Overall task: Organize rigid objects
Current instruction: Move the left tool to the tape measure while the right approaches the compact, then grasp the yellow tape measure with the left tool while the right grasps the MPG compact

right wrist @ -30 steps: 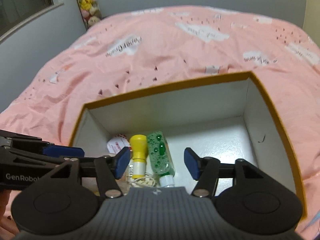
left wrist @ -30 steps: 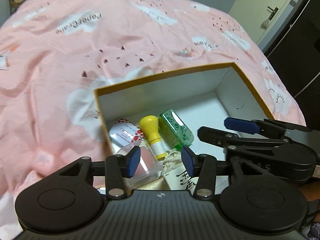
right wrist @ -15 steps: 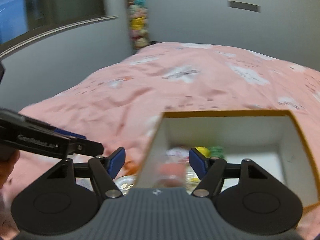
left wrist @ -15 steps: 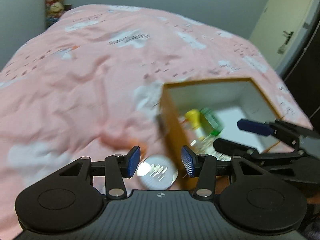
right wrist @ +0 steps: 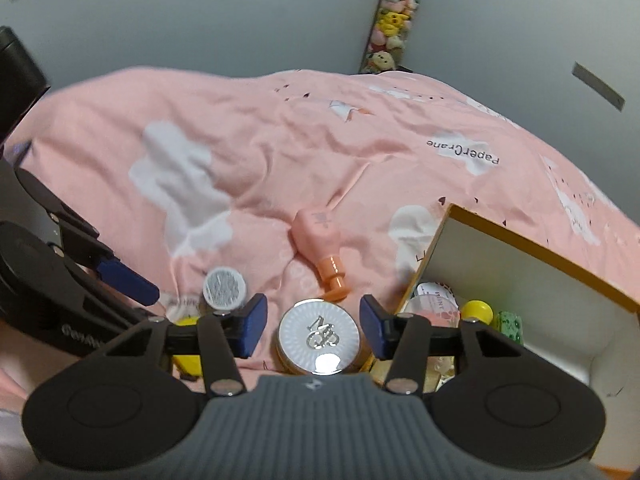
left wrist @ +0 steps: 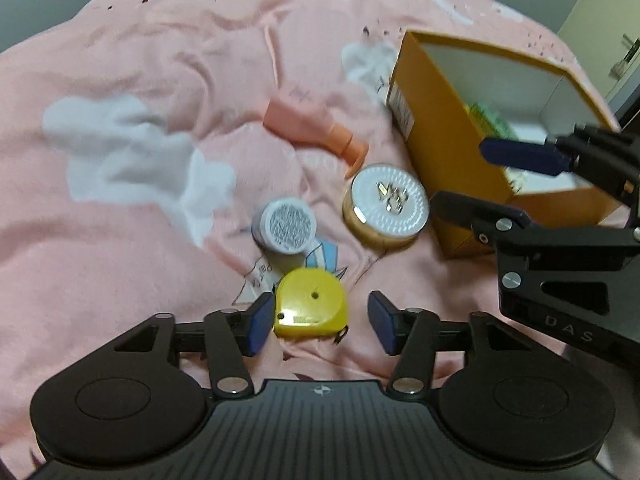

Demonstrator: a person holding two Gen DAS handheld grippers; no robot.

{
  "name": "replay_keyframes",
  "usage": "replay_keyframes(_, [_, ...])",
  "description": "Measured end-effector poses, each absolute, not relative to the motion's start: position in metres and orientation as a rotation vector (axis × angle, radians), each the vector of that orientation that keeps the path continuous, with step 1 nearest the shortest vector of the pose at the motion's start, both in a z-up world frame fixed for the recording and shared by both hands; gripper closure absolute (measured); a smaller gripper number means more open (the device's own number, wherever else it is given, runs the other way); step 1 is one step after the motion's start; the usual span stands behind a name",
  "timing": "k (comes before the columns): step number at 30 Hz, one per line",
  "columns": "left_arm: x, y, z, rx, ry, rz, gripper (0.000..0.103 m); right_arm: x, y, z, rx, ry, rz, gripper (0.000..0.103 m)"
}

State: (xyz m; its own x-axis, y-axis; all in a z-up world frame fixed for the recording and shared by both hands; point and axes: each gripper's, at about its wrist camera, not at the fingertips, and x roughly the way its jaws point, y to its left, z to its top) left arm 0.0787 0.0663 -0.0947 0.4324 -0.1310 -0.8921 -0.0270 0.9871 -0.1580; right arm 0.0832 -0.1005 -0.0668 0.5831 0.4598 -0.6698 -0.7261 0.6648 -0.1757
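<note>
While both grippers hang over the pink duvet [left wrist: 132, 208], four loose things lie in a cluster beside the orange box [left wrist: 448, 168]; furthest left of them stands the small white-capped jar [left wrist: 287, 225], then the yellow tape measure [left wrist: 310, 309], then the peach bottle [left wrist: 310, 127] lying on its side with its cap end toward the box, then the round compact [left wrist: 386, 206], nearest the box wall.

Between the pads of the left gripper [left wrist: 316, 322] sits the tape measure, directly ahead and below; its left edge looks to be at or just beside the left pad, while a clear gap shows at the right pad; the jaws have just been opening, stand apart and clamp nothing.

Over on the right, the right gripper [right wrist: 310, 330] frames the compact squarely between its fingers, with space on both sides; its jaws have just been closing, yet no pad presses on it. Each hand is nearer its own target; a short descent and squeeze looks like all that is wanted.
</note>
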Motion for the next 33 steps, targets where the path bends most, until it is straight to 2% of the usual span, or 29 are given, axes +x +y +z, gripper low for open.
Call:
replay_keyframes(4, [0.077, 0.066, -0.104, -0.143, 1.139, -0.059, 0.033, 0.084, -0.094, -0.075, -0.520, 0.641, 0.736, 0.053])
replay_keyframes(6, [0.078, 0.065, -0.108, -0.137, 1.147, -0.067, 0.028, 0.085, -0.092, -0.077, -0.533, 0.641, 0.745, 0.053])
replay_keyframes(11, [0.081, 0.066, -0.115, -0.144, 1.167, -0.073, 0.025, 0.091, -0.083, -0.080, -0.649, 0.625, 0.807, 0.053])
replay_keyframes(18, [0.086, 0.066, -0.123, -0.151, 1.205, -0.105, 0.018, 0.117, -0.069, -0.085, -0.777, 0.731, 0.957, 0.053])
replay_keyframes(28, [0.107, 0.062, -0.145, -0.133, 1.259, -0.080, 0.020, 0.148, -0.050, -0.102, -0.974, 0.859, 1.118, 0.048])
replay_keyframes(31, [0.110, 0.064, -0.151, -0.144, 1.272, -0.063, 0.024, 0.154, -0.040, -0.110, -1.070, 0.877, 1.132, 0.037])
replay_keyframes(33, [0.110, 0.064, -0.152, -0.136, 1.274, -0.058, 0.032, 0.157, -0.033, -0.117, -1.119, 0.901, 1.142, 0.032])
